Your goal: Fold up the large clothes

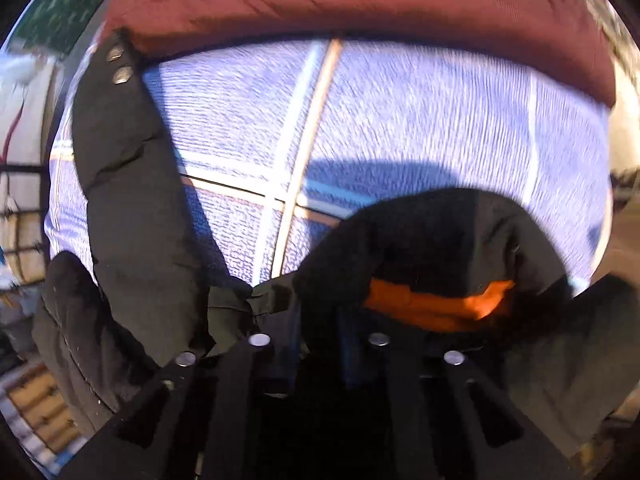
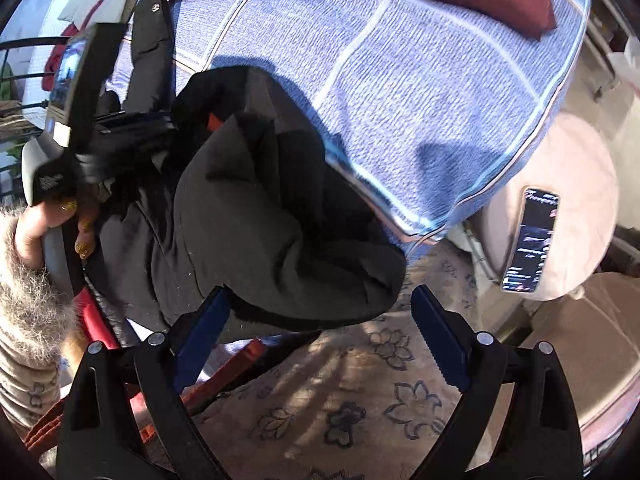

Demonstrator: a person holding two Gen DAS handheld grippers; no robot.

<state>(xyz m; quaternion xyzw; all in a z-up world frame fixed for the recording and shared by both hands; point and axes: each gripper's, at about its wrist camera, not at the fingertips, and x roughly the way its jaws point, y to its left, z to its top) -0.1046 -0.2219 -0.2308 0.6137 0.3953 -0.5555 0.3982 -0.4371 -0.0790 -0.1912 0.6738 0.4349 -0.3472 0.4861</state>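
Blue woven bedspread [image 1: 400,120] with pale crossing stripes covers the bed; dark red pillow [image 1: 320,4] along the upper edge of both views. Sunlit, hard shadows.

Black padded jacket [image 2: 260,216] lies heaped at the bed's near edge, lower left to centre in the right wrist view, part hanging over the side. Orange lining [image 1: 436,304] shows in a fold. One sleeve with two metal snaps [image 1: 120,68] stretches toward the upper left of the left wrist view.

Left hand-held gripper [image 1: 316,320]: jaws pinched narrow on a bunch of the jacket fabric. A hand [image 2: 44,232] in a fuzzy sleeve grips its handle, left edge.

Right hand-held gripper [image 2: 320,332]: blue pads [image 2: 204,332] spread wide, jacket hem between them, not pressed.

Floral rug [image 2: 340,400] below. Lit phone [image 2: 530,240] on a pale round cushion, right.
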